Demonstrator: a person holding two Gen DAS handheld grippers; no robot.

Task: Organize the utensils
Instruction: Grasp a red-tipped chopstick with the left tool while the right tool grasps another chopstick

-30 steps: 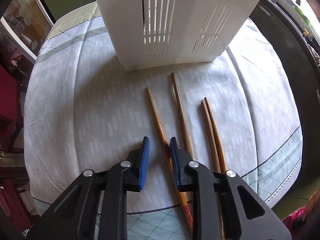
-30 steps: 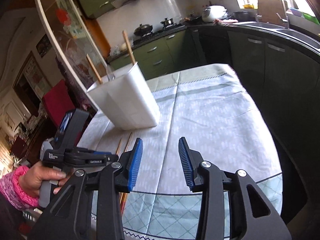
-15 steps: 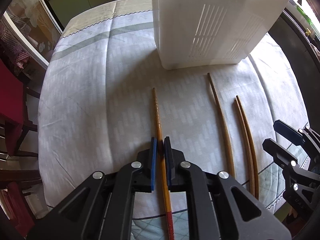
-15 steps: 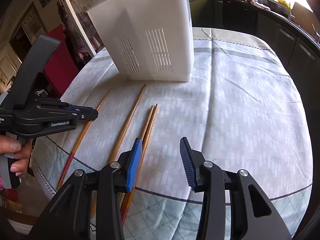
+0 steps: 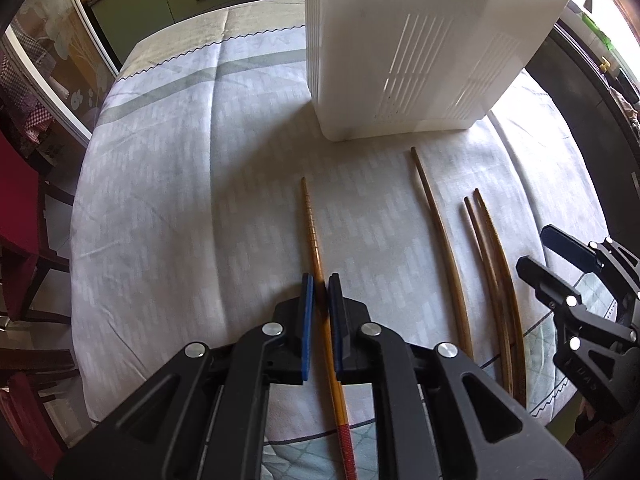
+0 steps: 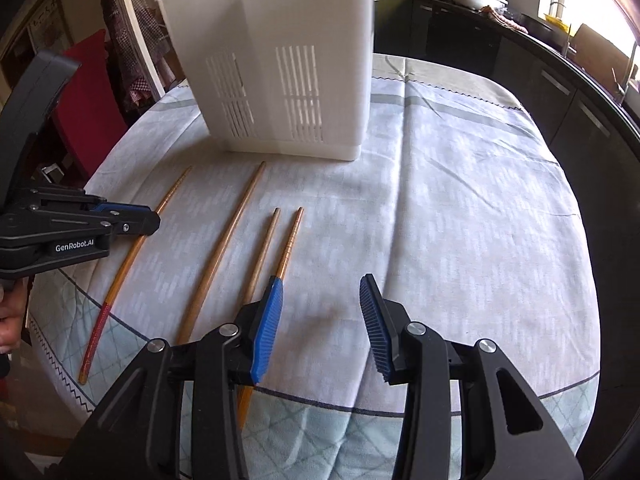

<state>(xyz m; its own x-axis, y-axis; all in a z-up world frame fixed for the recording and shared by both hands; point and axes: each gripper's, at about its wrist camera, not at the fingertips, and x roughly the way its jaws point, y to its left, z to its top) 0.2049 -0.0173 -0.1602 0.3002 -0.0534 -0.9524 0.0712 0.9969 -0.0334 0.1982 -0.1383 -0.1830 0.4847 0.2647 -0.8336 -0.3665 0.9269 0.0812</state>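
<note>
Several wooden chopsticks lie on the tablecloth in front of a white slotted utensil holder point(image 5: 420, 44), which also shows in the right wrist view point(image 6: 288, 64). My left gripper point(image 5: 319, 285) is shut on the leftmost chopstick, the one with a red end point(image 5: 312, 232); it shows in the right wrist view point(image 6: 132, 248) with the left gripper point(image 6: 154, 220) on it. My right gripper point(image 6: 320, 292) is open and empty, low over the cloth just right of a pair of chopsticks point(image 6: 276, 248). The right gripper also shows at the right edge of the left wrist view point(image 5: 542, 250).
A single chopstick point(image 5: 440, 248) and the pair point(image 5: 492, 260) lie to the right of the held one. The round table point(image 6: 460, 208) has a patterned cloth. A red chair point(image 5: 16, 200) stands at the left, dark kitchen counters point(image 6: 560, 80) behind.
My left gripper closed on the red-ended chopstick. My right gripper swung down toward the table and moved closer to the pair of chopsticks, staying open.
</note>
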